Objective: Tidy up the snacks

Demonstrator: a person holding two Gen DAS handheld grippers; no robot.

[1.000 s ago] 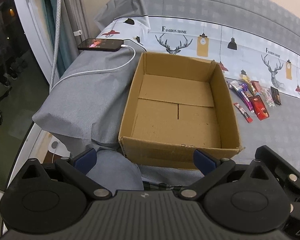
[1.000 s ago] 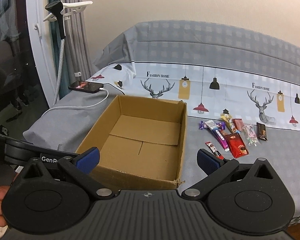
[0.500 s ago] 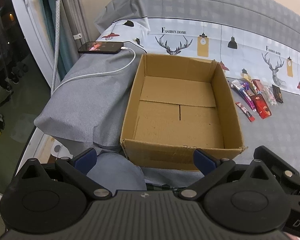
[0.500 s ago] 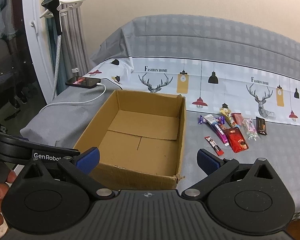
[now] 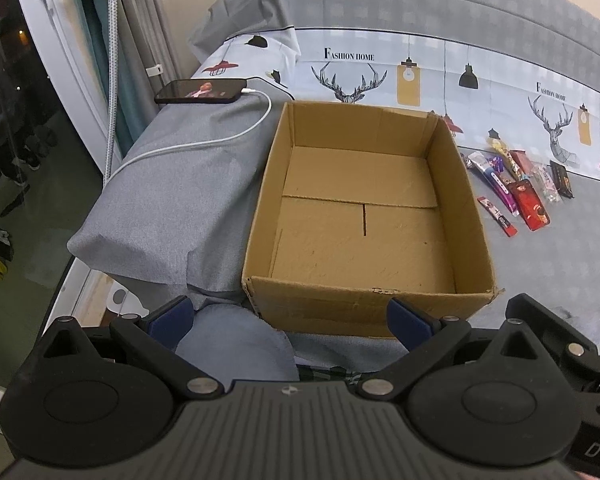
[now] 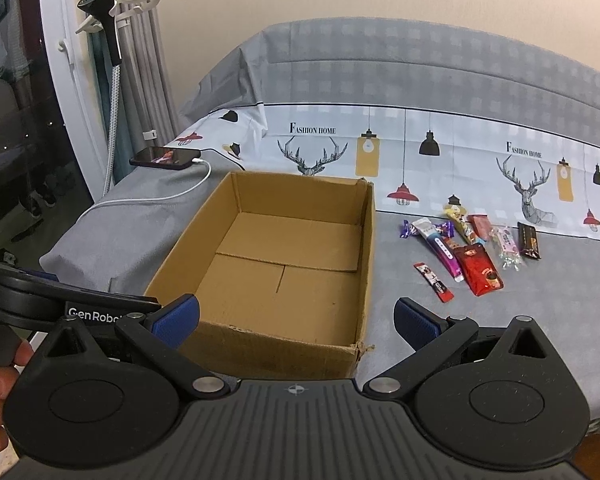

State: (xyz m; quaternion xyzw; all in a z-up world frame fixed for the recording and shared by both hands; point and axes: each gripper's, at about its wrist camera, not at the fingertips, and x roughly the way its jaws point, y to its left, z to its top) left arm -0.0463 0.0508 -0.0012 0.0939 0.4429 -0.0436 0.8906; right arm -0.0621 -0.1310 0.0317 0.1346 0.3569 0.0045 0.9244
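Compared with a second ago, both views have shifted only a little: the cardboard box point(image 5: 364, 216) sits slightly lower in the left wrist view and the snacks point(image 5: 520, 184) have slid a touch left, while the right wrist view has pulled back a bit, leaving more bed beyond the box.

From the left wrist, the left gripper point(image 5: 288, 316) hovers low at the near edge of the bed point(image 5: 180, 184), aimed at the near wall of the box. Its blue-padded fingers point(image 5: 406, 320) are spread wide with nothing between them. The box stands open and bare just ahead of the fingers; the snacks lie in a small cluster on the bed to the right of the box, well apart from the fingers. "FASHION HOME" is printed on the bedsheet beside a deer head. A phone point(image 5: 202, 91) with a white cable point(image 5: 204, 142) rests on the grey cover to the left.

From the right wrist, the right gripper point(image 6: 296, 320) is held level, above the box's point(image 6: 284, 264) near right corner. Its fingers point(image 6: 416, 326) are likewise spread and hold nothing. The snacks point(image 6: 472, 248) lie ahead and to the right of the right finger, clear of it. The left gripper's point(image 6: 72, 304) body enters from the left, marked "GenRobo", the rest of the word being hidden. "FASHION HOME" shows twice on the sheet.
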